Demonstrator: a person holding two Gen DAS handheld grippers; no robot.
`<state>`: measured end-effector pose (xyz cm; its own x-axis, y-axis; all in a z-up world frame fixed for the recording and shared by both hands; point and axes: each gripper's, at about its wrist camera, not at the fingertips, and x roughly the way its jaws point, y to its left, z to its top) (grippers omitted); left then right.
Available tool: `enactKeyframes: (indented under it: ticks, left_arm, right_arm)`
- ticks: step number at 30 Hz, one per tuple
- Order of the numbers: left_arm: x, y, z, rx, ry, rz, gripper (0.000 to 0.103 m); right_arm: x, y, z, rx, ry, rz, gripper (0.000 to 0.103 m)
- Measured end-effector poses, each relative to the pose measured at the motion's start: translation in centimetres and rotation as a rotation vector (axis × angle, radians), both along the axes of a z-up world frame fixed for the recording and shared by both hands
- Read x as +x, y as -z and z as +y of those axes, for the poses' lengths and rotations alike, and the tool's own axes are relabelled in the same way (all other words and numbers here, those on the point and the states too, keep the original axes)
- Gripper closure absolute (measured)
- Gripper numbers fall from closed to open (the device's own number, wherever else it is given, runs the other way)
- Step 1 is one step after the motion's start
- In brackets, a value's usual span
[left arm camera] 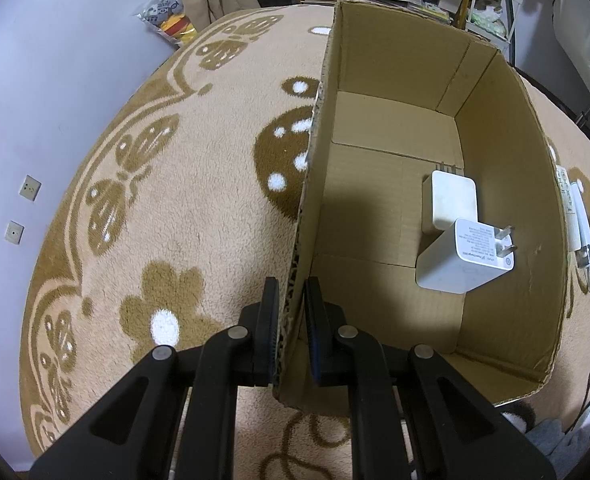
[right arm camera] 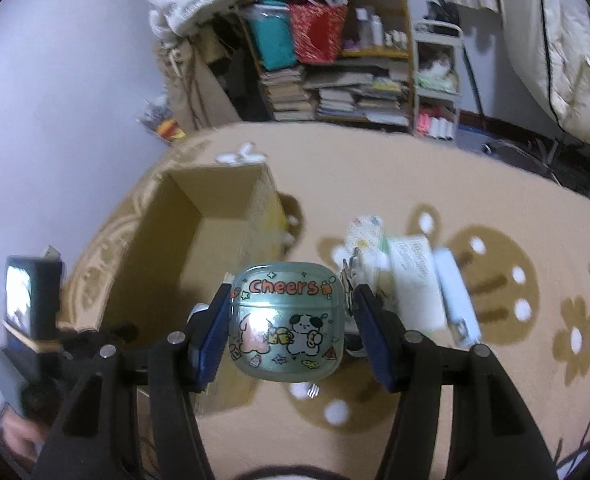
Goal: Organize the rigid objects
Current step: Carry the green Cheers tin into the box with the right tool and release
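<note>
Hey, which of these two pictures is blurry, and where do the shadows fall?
Left wrist view: sharp, edges bowed by the fisheye; the left gripper casts a dark shadow on the cardboard box floor beside the white chargers. Right wrist view: carpet and shelf smeared, while the earbud case stays crisp.

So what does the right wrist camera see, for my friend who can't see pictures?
The right hand-held gripper holds a shiny green earbud case with "Cheers" and cartoon animals on it, lifted above a tan flowered carpet. An open cardboard box sits to the left, white packets lie to the right, and a messy bookshelf stands behind.
</note>
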<state>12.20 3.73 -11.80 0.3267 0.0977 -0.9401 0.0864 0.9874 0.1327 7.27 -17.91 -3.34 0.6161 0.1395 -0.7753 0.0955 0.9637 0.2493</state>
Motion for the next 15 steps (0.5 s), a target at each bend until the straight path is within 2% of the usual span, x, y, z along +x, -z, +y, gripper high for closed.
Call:
enactKeyframes:
  ticks: [7, 15]
  left_arm:
    - [0.1, 0.1, 0.2, -0.015, -0.005, 0.004, 0.091]
    - [0.1, 0.2, 0.1, -0.020, -0.005, 0.004, 0.091]
  right_arm:
    - [3.6, -2.1, 3.7, 0.001, -0.078, -0.046, 0.039]
    - [5.3, -0.6, 6.8, 0.011, -0.129, -0.017, 0.039]
